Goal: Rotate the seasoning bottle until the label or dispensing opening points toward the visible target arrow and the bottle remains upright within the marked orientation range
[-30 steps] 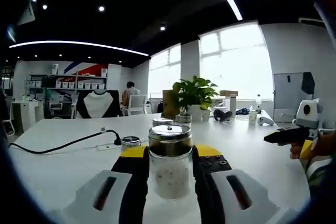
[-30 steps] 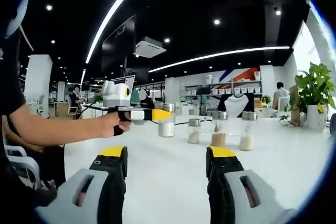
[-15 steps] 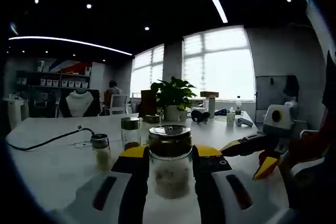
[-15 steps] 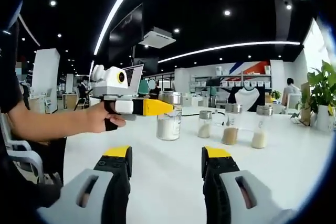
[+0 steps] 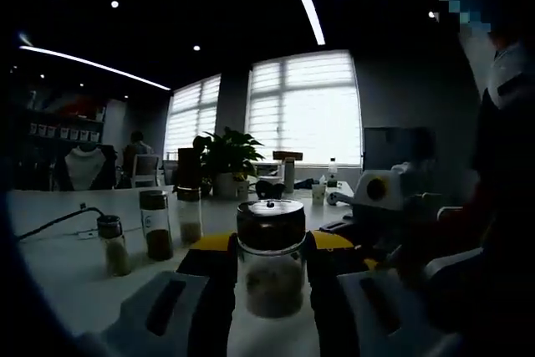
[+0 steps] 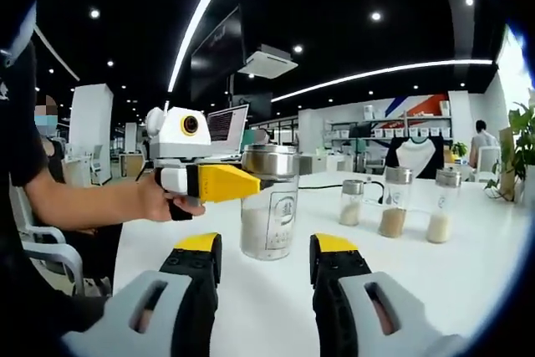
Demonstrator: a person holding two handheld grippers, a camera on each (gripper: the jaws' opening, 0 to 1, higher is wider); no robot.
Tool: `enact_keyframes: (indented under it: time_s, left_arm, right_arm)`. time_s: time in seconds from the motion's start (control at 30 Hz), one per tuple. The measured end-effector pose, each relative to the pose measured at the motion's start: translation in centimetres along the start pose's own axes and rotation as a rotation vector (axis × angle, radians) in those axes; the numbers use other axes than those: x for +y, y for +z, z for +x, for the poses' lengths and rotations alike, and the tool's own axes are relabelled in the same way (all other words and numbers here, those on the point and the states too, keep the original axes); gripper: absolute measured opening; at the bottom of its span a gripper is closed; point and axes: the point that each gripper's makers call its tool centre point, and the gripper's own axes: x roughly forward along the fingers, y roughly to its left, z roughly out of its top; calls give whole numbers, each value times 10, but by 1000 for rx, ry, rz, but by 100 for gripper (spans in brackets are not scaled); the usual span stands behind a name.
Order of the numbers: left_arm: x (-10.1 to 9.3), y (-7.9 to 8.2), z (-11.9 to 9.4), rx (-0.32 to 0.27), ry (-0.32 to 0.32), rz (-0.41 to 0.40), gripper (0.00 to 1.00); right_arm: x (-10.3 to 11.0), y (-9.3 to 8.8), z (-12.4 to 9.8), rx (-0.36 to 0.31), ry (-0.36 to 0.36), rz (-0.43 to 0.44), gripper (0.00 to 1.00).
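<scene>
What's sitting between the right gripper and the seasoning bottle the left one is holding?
Nothing visible. In the right gripper view, only bare white table lies between the right gripper and the seasoning bottle, held upright by the left gripper. Three other shakers stand off to the side.

Your left gripper view is dim; the bright window (image 5: 305, 106) turns things near it dark. Your right gripper view is well lit by ceiling strips (image 6: 205, 10). Edges bend.

Seasoning bottle (image 6: 269, 202) — clear glass, silver lid, white contents, dark label mark. Left gripper (image 6: 219, 182) — yellow jaws, white housing. Table (image 6: 468, 265) — white.
</scene>
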Motion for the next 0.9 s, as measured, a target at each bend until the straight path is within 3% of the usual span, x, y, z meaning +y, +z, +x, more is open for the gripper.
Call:
enact_keyframes:
  time_s: [0.17,0.33,0.47,0.53,0.57,0.6,0.63,0.7,0.9]
  left_arm:
    - [-20,8,-2,-40,-103,-25,34]
    - [-24,9,-2,-45,-129,-20,34]
    - [-28,7,-3,-41,-138,-17,34]
    - [-25,6,0,-40,-106,0,34]
    - [-19,5,3,-32,-41,39,34]
    - [-18,4,3,-26,-27,43,34]
    - [-16,0,7,-3,29,64,34]
    - [-16,-2,9,7,68,77,34]
    - [-12,-1,11,-3,173,54,35]
  right_arm:
    - [3,5,1,-23,16,15,41]
    - [23,8,0,-37,110,16,30]
    - [21,5,1,-25,76,8,30]
    - [15,5,1,-19,26,-6,30]
    - [10,3,1,-5,-8,-14,29]
    - [8,2,0,2,-20,-18,29]
    - [3,-1,0,26,-65,-43,29]
    - [-2,-3,1,37,-112,-81,29]
    - [-2,-3,2,26,-175,-40,29]
